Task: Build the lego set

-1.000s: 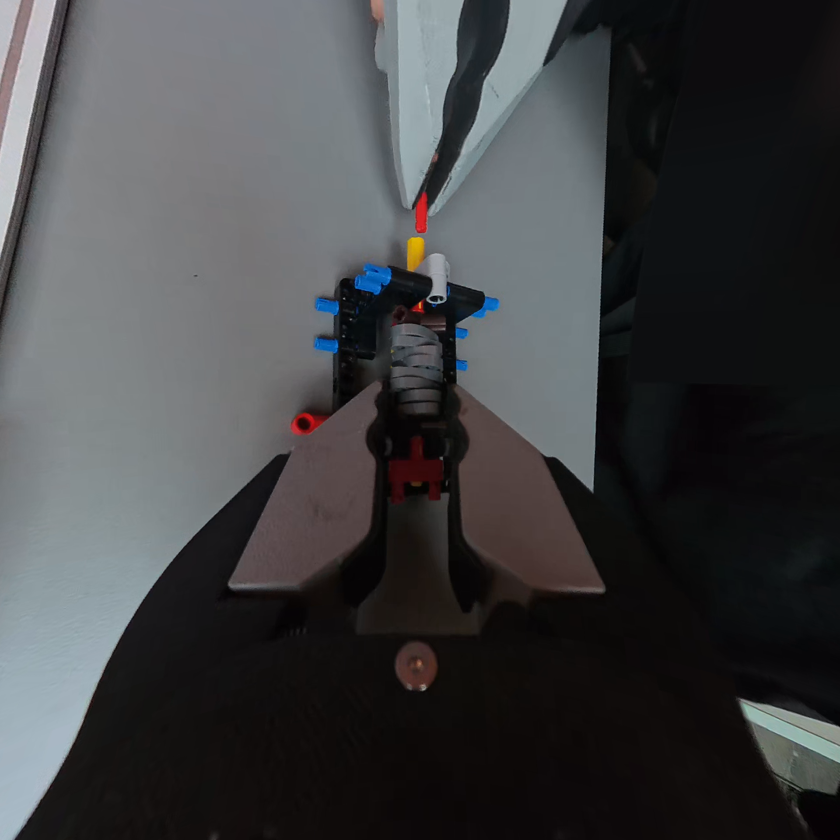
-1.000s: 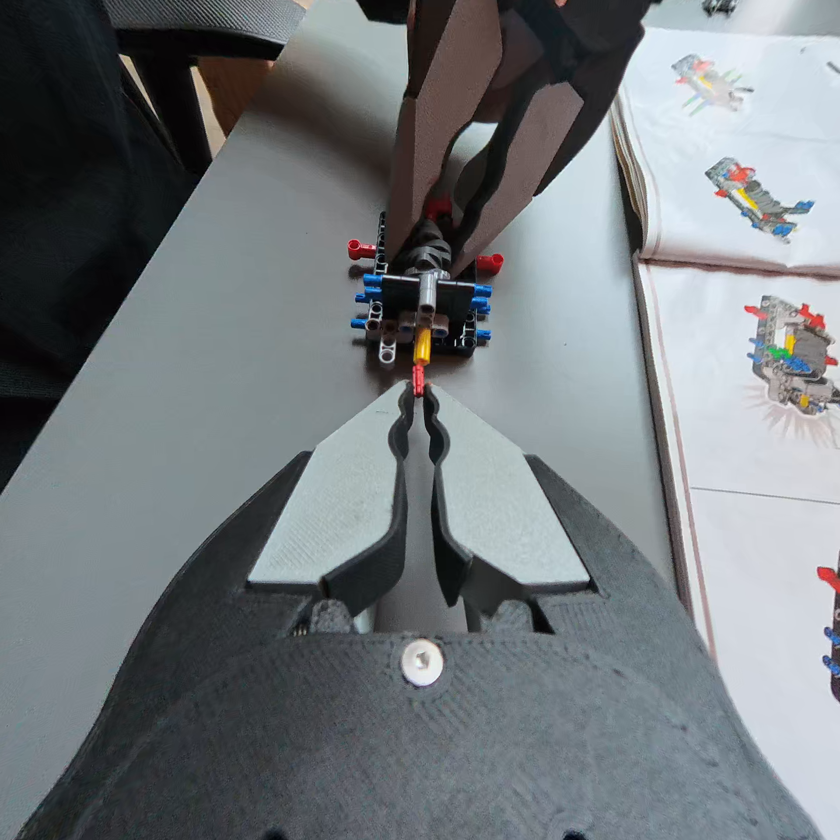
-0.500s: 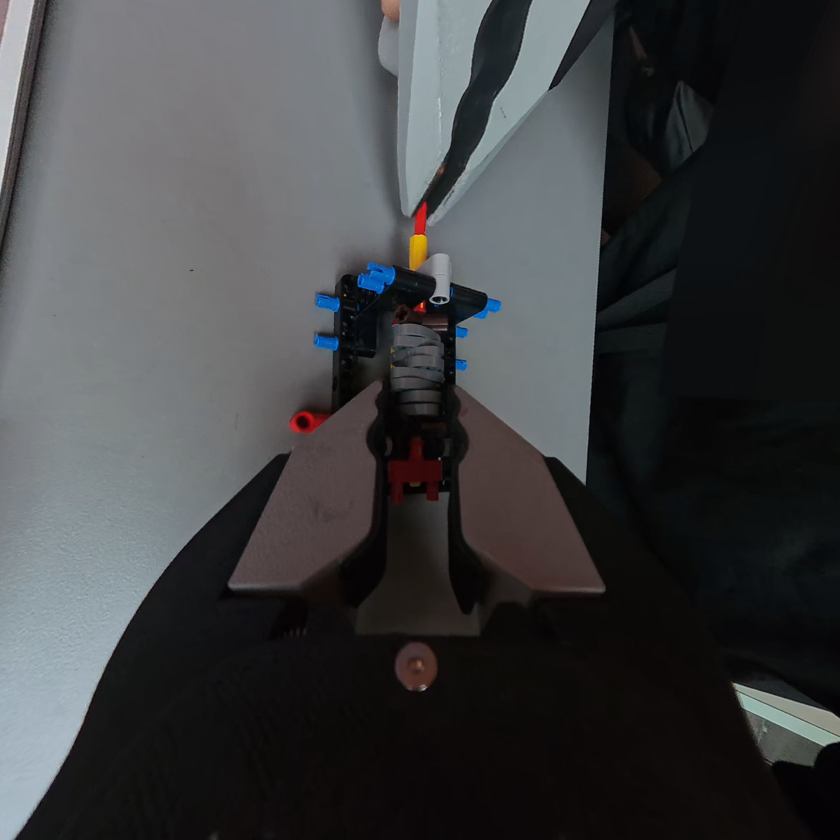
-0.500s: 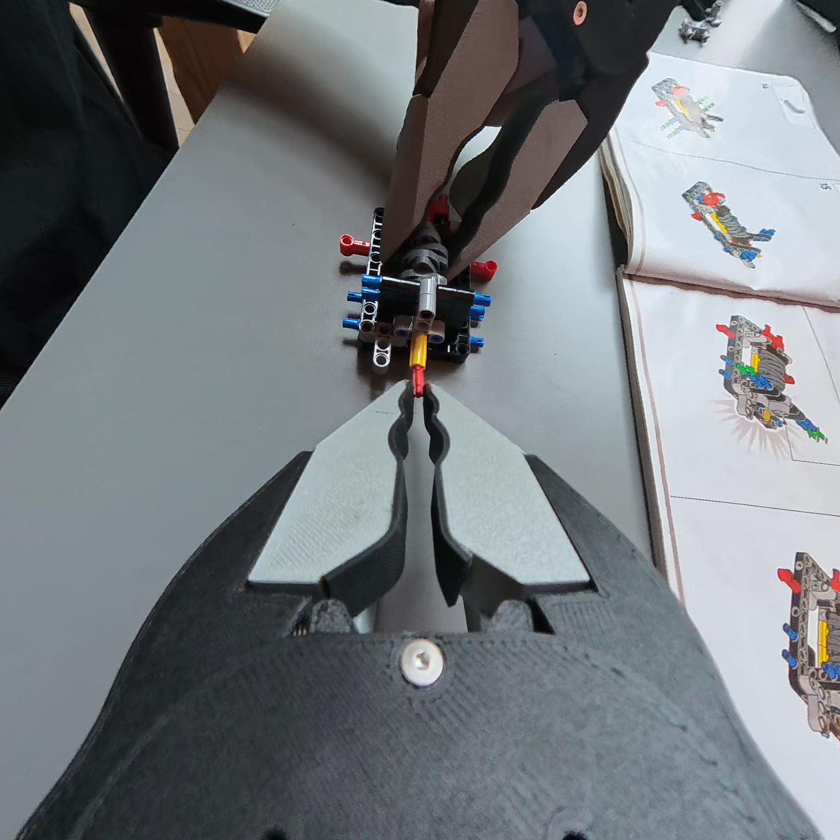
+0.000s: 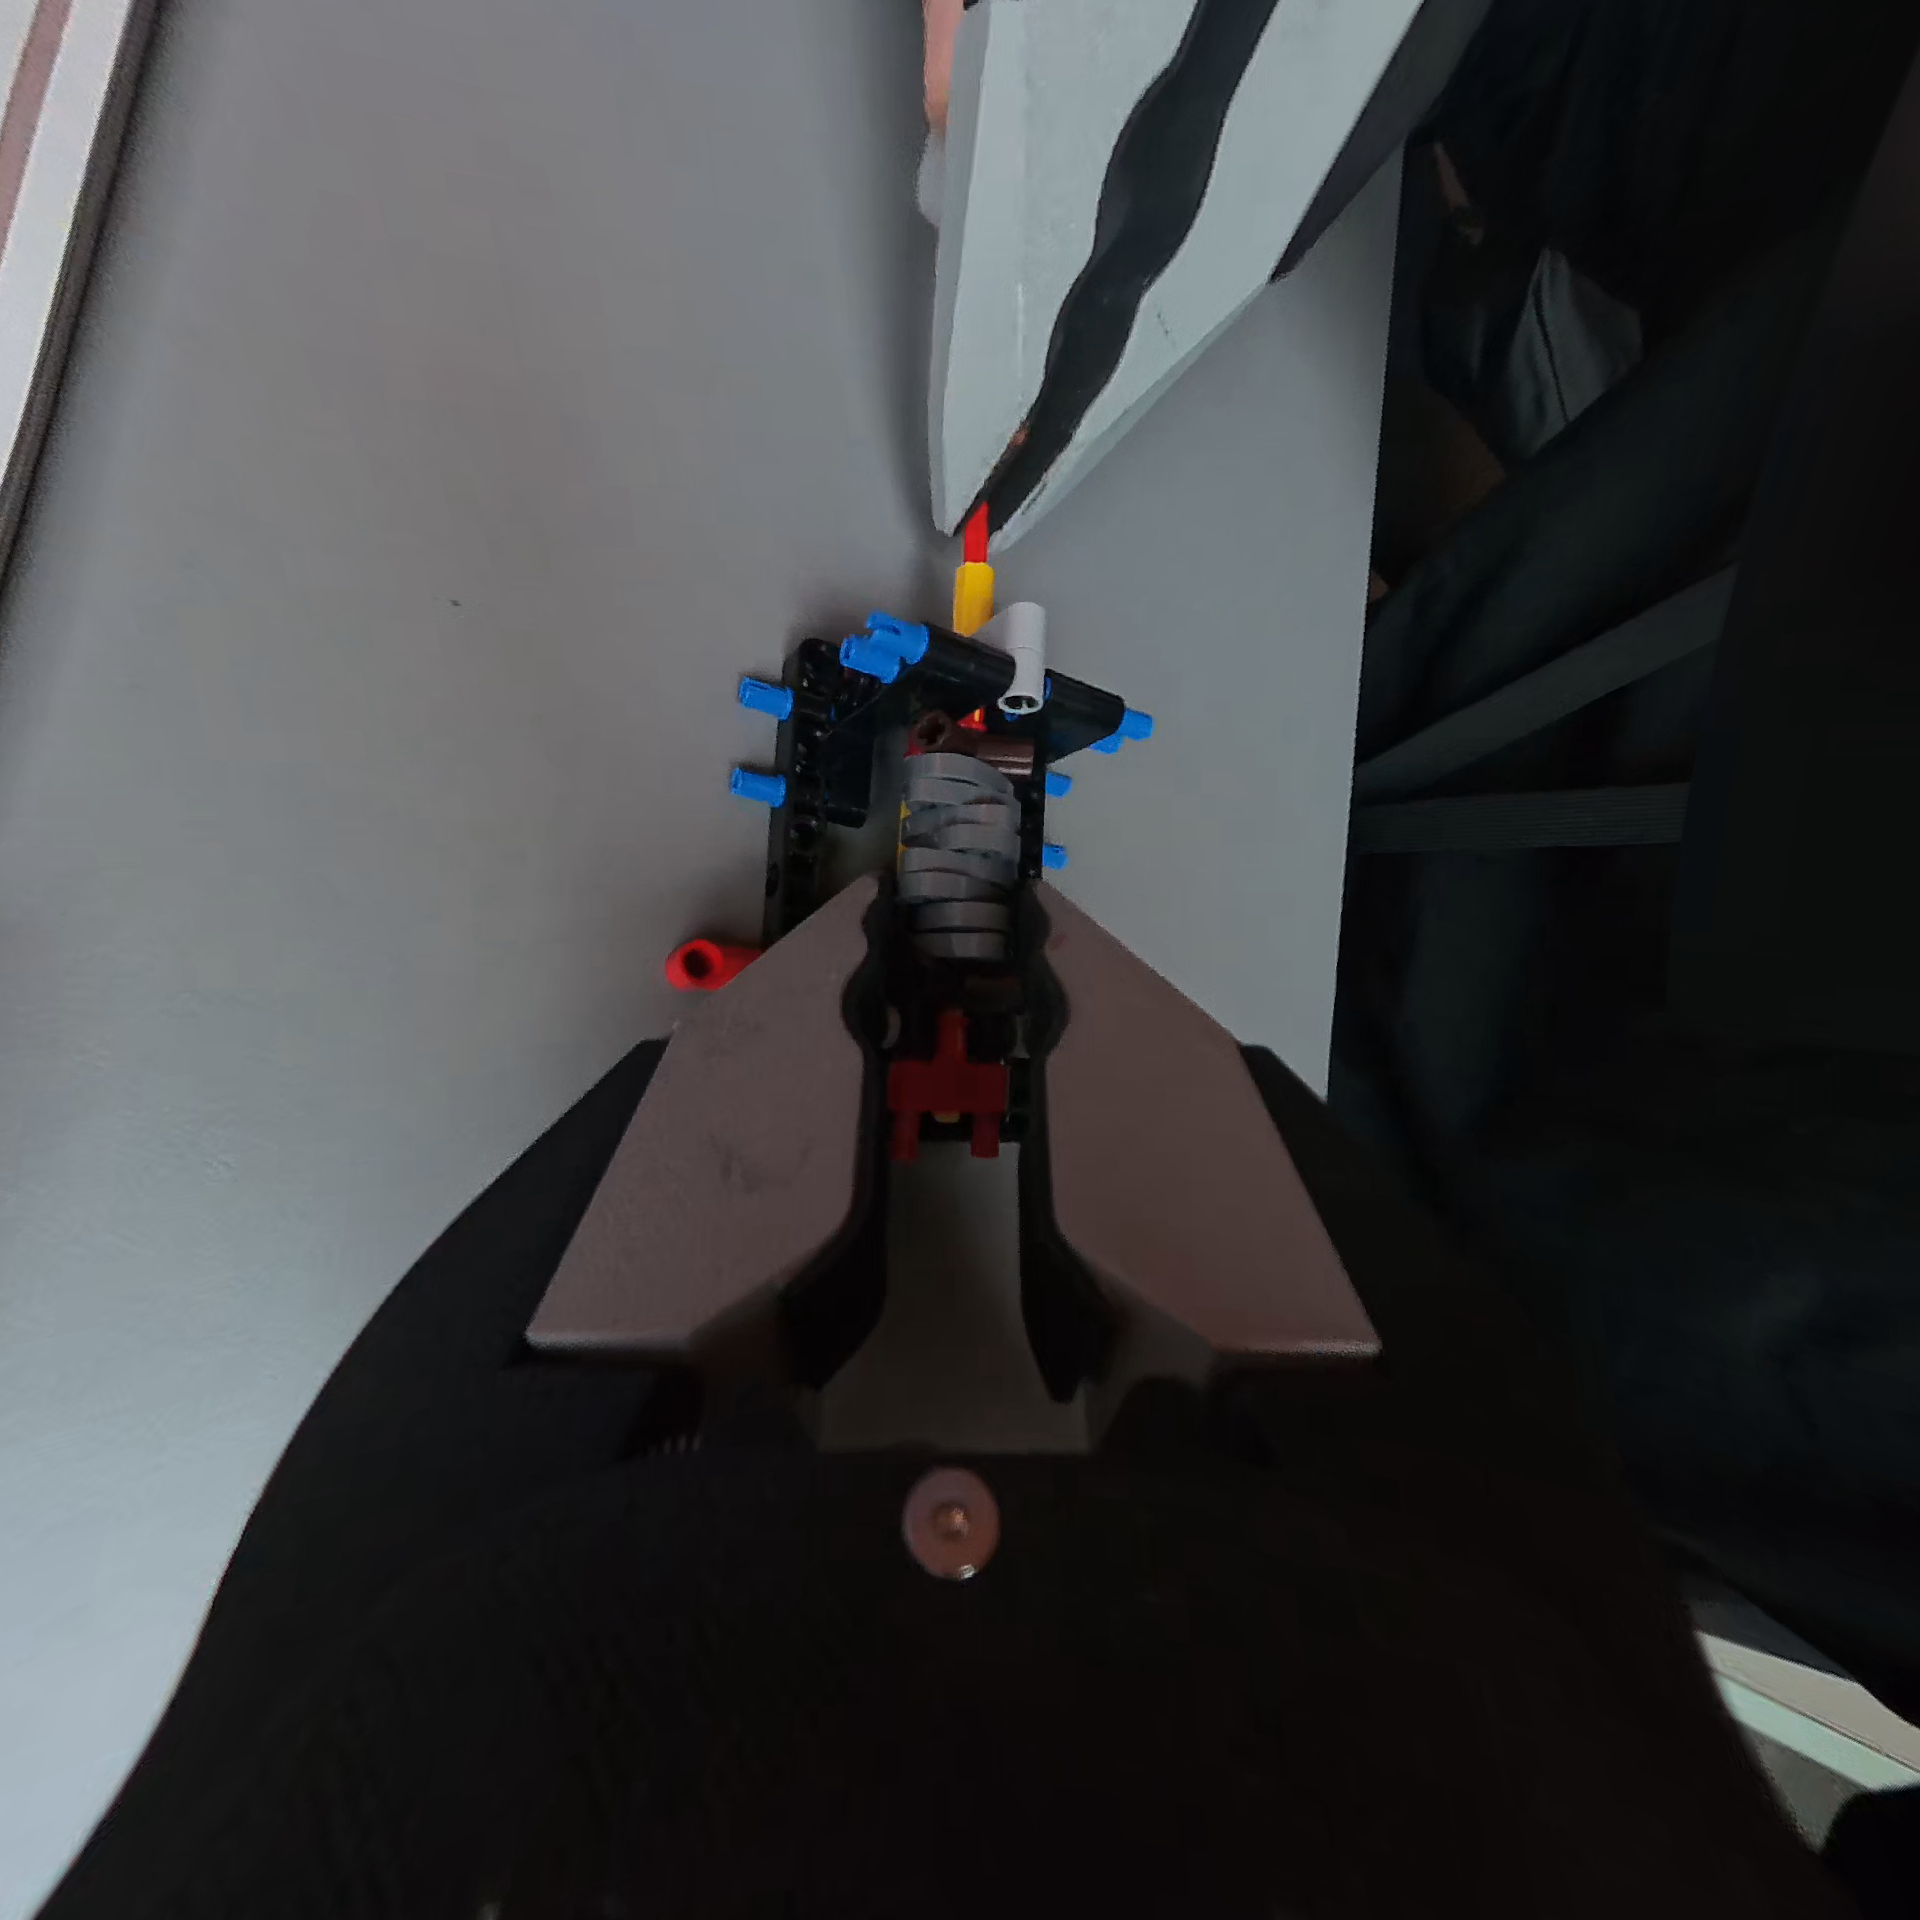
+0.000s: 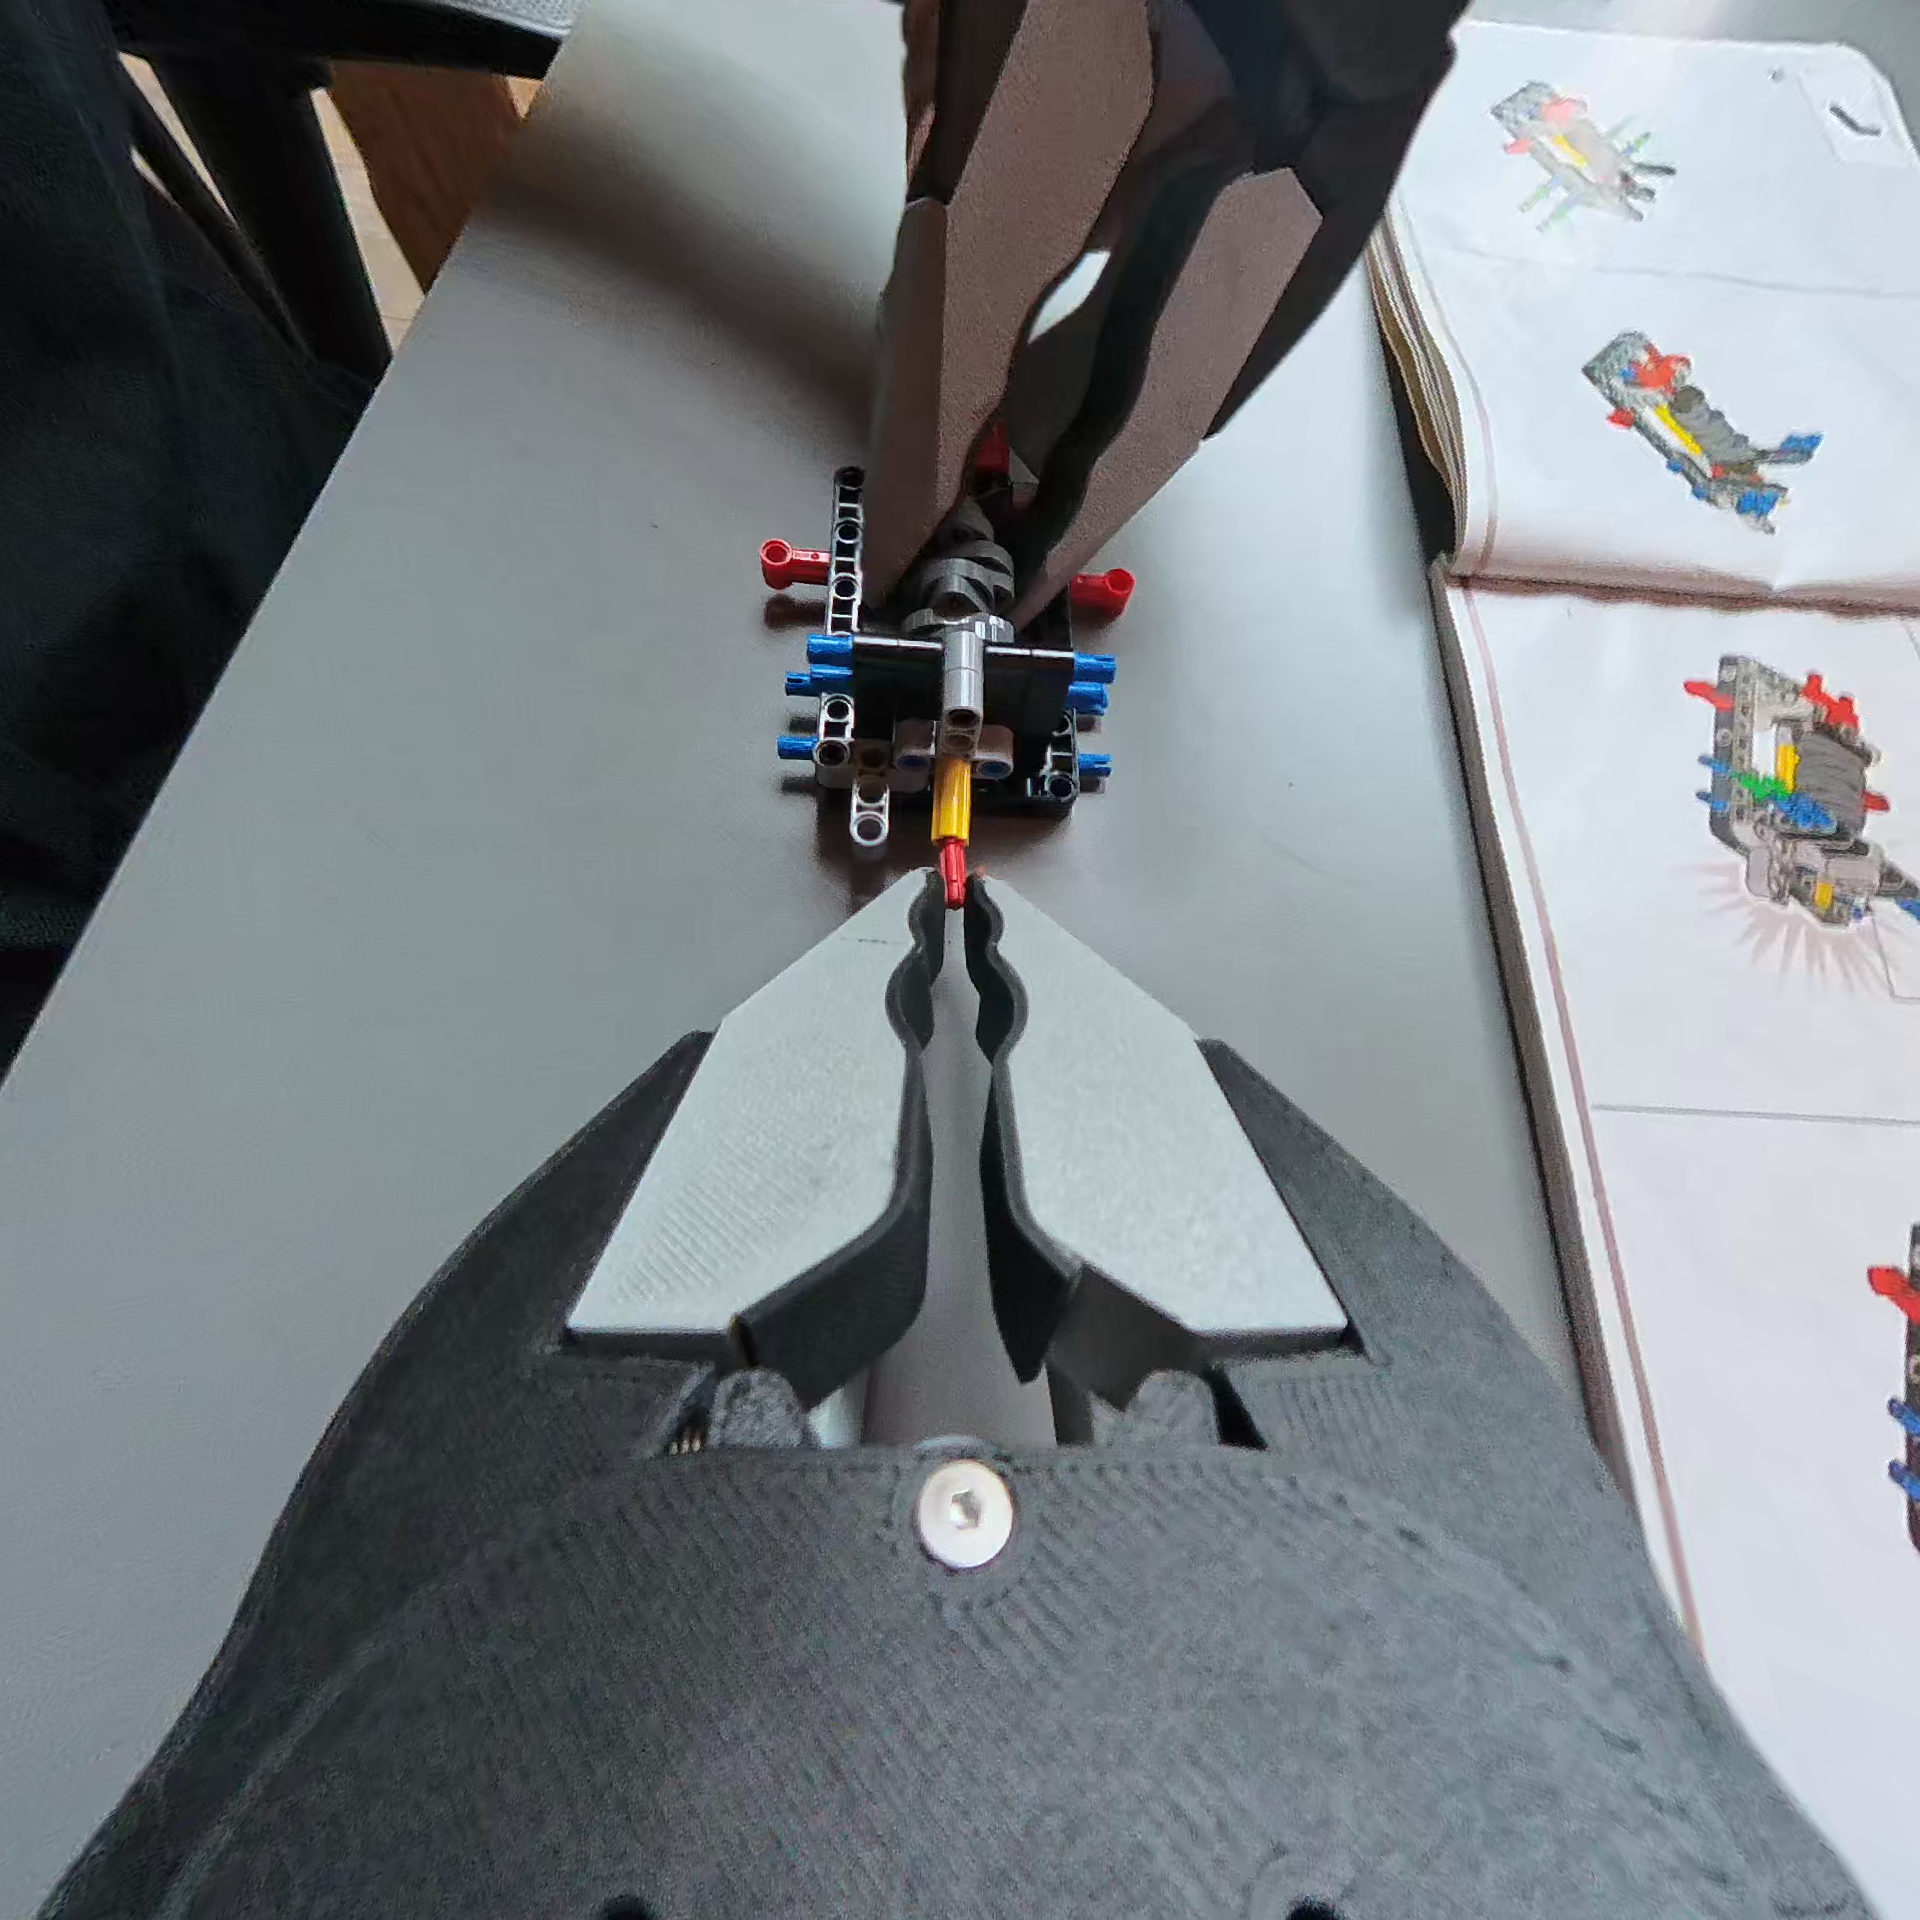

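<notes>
At the far left of the right wrist view, past the table's edge, stand dark chair parts and a strip of brownish floor. The grey table is a plain matte top running away from the camera. Near its middle sits the lego assembly, a black frame with blue pins along both sides, red pins sticking out farther back, and a dark grey coiled part at its centre. The left gripper comes down on it from the far side, its brown fingers closed against the frame on either side of the coiled part. The right gripper has its pale grey fingers pinched together on a thin red axle, whose far end meets a yellow piece projecting from the near face of the assembly. To the right, along the table's edge, lies an open instruction booklet showing coloured build pictures. In the left wrist view the table's right side drops off to a dark, dim space.
</notes>
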The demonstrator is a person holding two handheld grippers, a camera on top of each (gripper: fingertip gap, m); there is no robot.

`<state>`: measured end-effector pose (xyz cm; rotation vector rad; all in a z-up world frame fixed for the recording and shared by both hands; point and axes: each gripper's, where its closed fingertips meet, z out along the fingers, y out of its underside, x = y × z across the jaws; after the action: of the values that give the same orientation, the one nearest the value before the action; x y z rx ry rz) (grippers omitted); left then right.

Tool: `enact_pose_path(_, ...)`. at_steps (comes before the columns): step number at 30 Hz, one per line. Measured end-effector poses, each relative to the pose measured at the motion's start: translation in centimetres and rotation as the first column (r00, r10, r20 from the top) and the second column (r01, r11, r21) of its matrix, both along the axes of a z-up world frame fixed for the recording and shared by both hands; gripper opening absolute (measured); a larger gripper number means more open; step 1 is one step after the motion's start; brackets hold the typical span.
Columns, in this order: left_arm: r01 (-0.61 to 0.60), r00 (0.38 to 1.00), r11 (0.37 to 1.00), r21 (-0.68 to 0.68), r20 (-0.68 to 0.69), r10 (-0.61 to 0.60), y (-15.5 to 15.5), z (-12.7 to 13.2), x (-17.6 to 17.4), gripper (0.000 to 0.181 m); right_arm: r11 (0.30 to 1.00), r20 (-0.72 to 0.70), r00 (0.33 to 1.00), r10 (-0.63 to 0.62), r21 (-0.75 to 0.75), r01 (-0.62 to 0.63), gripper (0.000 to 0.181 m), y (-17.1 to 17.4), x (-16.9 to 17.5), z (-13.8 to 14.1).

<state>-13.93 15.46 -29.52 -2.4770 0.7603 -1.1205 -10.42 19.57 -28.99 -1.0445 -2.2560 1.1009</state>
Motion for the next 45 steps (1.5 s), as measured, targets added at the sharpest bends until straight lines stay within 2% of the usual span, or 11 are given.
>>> enact_pose_path(4, -0.002, 1.000, 1.000, -0.007, -0.007, 0.002, -0.7, 0.0, 0.1, 0.020, 0.999, 0.009, 0.999, -0.040, -0.023, 0.040, 0.000, -0.6, 0.0, 0.1)
enact_pose_path(8, -0.072, 0.997, 0.997, -0.024, -0.008, 0.072, -0.4, 0.0, 0.0, 0.020, 0.990, 0.016, 0.991, -0.135, -0.047, 0.135, 0.000, -0.1, -0.4, 0.3)
enact_pose_path(12, -0.045, 0.998, 0.999, 0.000, -0.049, 0.044, -0.5, -0.1, 0.1, 0.020, 0.999, -0.019, 0.999, -0.040, 0.035, 0.040, 0.000, -0.2, -0.3, 0.2)
enact_pose_path(21, -0.075, 0.997, 0.997, -0.022, 0.002, 0.075, -0.3, 0.0, 0.1, 0.019, 0.999, -0.044, 0.999, -0.025, 0.043, 0.027, 0.000, -0.1, -0.6, 0.3)
enact_pose_path(26, -0.119, 0.992, 0.993, -0.015, 0.039, 0.119, -0.1, 0.1, 0.1, 0.019, 0.998, -0.043, 0.997, -0.056, 0.027, 0.058, 0.000, 0.1, -0.8, 0.4)
enact_pose_path(28, -0.148, 0.986, 0.989, 0.003, 0.079, 0.148, -0.1, 0.3, 0.2, 0.019, 0.995, -0.042, 0.994, -0.096, -0.019, 0.096, 0.000, 0.1, -0.8, 0.8)
enact_pose_path(30, -0.133, 0.982, 0.990, 0.046, 0.145, 0.125, -0.7, 0.8, 0.7, 0.019, 0.988, -0.057, 0.995, -0.077, -0.136, 0.068, 0.000, -0.6, -0.4, 2.1)
enact_pose_path(34, -0.154, 0.970, 0.982, 0.109, 0.204, 0.129, -1.1, 1.3, 0.7, 0.019, 0.984, -0.098, 0.994, -0.052, -0.175, 0.034, 0.000, -1.1, -0.6, 3.2)
enact_pose_path(37, -0.132, 0.978, 0.984, 0.118, 0.179, 0.110, -1.4, 1.0, 0.7, 0.019, 0.984, -0.070, 0.996, -0.050, -0.172, 0.038, 0.000, -1.6, -0.4, 2.5)
enact_pose_path(42, -0.100, 0.979, 0.984, 0.145, 0.193, 0.071, -2.1, 1.2, 1.0, 0.019, 0.966, -0.091, 0.991, -0.100, -0.247, 0.075, 0.000, -2.5, -0.2, 3.5)
enact_pose_path(45, -0.110, 0.967, 0.979, 0.173, 0.246, 0.065, -2.2, 2.1, 1.1, 0.019, 0.927, -0.119, 0.986, -0.115, -0.369, 0.063, 0.000, -2.8, -0.4, 5.1)
